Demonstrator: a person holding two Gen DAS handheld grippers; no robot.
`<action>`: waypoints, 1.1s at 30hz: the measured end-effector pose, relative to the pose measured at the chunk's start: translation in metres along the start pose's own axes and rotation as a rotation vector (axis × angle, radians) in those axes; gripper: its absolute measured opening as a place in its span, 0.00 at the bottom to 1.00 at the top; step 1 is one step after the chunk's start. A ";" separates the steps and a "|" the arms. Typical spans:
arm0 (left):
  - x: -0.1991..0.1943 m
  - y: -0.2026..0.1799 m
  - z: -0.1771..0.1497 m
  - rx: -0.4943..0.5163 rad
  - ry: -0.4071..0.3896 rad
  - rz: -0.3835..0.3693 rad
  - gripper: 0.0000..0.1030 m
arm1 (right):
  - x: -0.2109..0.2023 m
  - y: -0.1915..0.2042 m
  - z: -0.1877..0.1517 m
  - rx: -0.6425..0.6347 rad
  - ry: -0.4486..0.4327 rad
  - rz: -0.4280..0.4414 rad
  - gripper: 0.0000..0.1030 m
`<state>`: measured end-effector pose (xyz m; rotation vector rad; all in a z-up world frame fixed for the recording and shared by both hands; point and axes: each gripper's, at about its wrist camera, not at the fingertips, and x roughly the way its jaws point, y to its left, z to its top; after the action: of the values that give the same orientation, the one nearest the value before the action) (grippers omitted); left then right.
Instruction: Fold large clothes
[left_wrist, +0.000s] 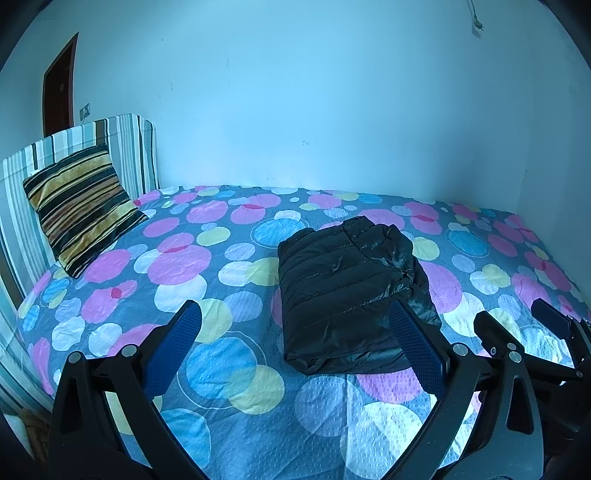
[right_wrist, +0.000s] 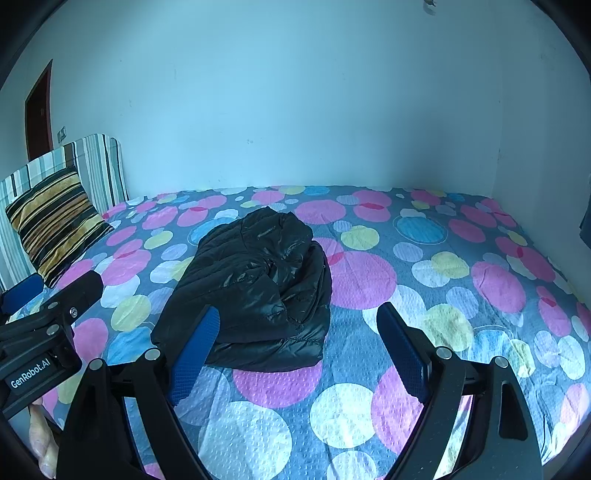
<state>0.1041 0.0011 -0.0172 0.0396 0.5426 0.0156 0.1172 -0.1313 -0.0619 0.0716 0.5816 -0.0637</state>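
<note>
The glossy black quilted puffer jacket (left_wrist: 347, 291) already lies folded into a compact bundle on the circle-patterned bedspread (left_wrist: 229, 398), just ahead of the left gripper (left_wrist: 295, 314) and right gripper (right_wrist: 297, 314), both jaws apart and empty, so little folding seems left.

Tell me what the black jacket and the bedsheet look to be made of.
Black jacket: likely thin nylon or polyester shell, padded; glossy sheen, stitched quilt lines, puffy folds.
Bedsheet: likely woven cotton or blend, matte; dimpled texture, printed coloured circles.
</note>
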 end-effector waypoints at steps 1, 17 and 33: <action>-0.001 0.000 0.000 0.001 0.000 0.000 0.98 | -0.001 0.000 0.000 0.000 -0.001 0.000 0.83; -0.010 -0.001 -0.002 -0.011 -0.011 0.008 0.98 | -0.007 0.002 -0.001 -0.001 -0.012 0.002 0.83; -0.006 0.001 -0.006 -0.005 -0.008 0.011 0.98 | -0.007 0.005 -0.002 -0.007 -0.005 0.000 0.83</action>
<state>0.0956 0.0021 -0.0194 0.0372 0.5342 0.0273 0.1108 -0.1253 -0.0600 0.0648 0.5768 -0.0623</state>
